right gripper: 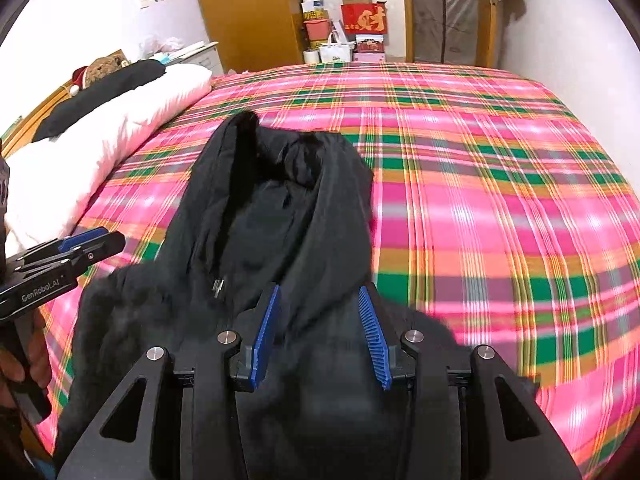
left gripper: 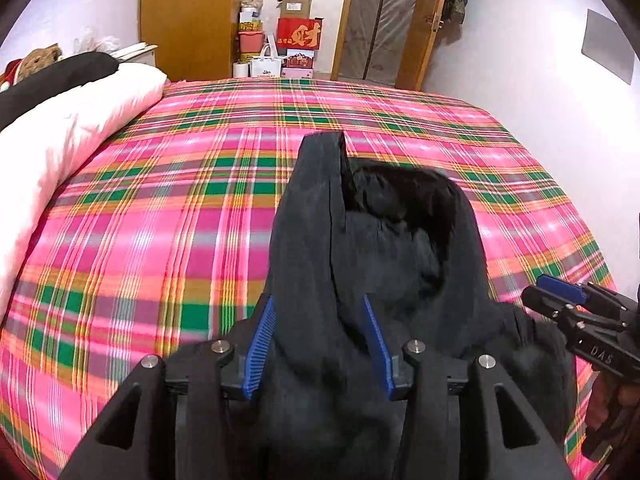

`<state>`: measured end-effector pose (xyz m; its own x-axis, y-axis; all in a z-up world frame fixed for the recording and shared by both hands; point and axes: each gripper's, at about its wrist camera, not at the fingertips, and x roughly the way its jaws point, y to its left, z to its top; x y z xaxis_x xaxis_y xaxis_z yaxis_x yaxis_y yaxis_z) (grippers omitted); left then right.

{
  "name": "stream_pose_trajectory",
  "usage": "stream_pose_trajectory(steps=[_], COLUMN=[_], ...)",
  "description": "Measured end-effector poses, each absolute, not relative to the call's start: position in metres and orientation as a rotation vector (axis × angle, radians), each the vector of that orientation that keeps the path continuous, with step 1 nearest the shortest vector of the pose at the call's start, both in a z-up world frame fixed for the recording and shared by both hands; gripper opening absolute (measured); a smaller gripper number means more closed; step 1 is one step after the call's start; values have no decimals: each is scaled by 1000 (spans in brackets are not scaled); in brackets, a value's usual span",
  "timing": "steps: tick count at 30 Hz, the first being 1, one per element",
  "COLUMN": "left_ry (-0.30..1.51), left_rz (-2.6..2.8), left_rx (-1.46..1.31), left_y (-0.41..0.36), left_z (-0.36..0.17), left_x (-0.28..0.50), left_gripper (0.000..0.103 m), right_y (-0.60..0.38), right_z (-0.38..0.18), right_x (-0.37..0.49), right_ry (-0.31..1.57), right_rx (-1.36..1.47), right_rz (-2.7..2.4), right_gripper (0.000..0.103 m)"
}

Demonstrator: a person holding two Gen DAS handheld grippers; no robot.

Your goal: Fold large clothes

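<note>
A large black coat (left gripper: pixel 400 240) lies bunched on the pink plaid bed (left gripper: pixel 160 240), its fur-lined collar end pointing away from me. My left gripper (left gripper: pixel 319 298) stands over the coat's near end. Its blue pads (left gripper: pixel 262 344) are apart, with a ridge of fabric between them that looks loose. In the right wrist view the same coat (right gripper: pixel 272 220) runs up between the spread pads of my right gripper (right gripper: pixel 319 288), blurred against them. Each gripper shows at the other view's edge: the right gripper (left gripper: pixel 548 284) and the left gripper (right gripper: pixel 92 246), each held by a hand.
A white quilt (left gripper: pixel 60 140) with a dark garment (left gripper: pixel 52 76) on it lies along the bed's left side. Stacked boxes and bags (left gripper: pixel 296 36) stand beyond the far edge beside a wooden wardrobe (left gripper: pixel 188 16). Bare plaid sheet (right gripper: pixel 500 200) spreads to the right.
</note>
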<state>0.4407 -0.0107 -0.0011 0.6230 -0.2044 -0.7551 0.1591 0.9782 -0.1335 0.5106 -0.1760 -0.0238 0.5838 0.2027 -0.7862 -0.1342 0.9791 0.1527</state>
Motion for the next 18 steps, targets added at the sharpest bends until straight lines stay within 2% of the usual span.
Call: stream_pose_trajectory(steps=[4, 12, 14, 15, 16, 18], left_ry=[890, 936, 939, 940, 940, 911], left_rz=[-215, -123, -120, -125, -126, -143], left_rx=[-50, -9, 2, 3, 4, -5], left_y=[-21, -28, -31, -32, -33, -32], left_z=[-7, -48, -55, -57, -58, -54], left_x=[488, 553, 561, 564, 564, 560], left_gripper=[52, 52, 35, 18, 10, 6], right_y=[-169, -168, -167, -166, -165, -161], right_z=[-28, -55, -60, -60, -61, -54], right_x=[555, 623, 633, 635, 635, 627], right_ry=[940, 975, 988, 994, 1001, 972], right_rx=[60, 20, 14, 16, 19, -2], right_rz=[192, 123, 121, 123, 135, 146], right_gripper=[42, 42, 41, 25, 13, 8])
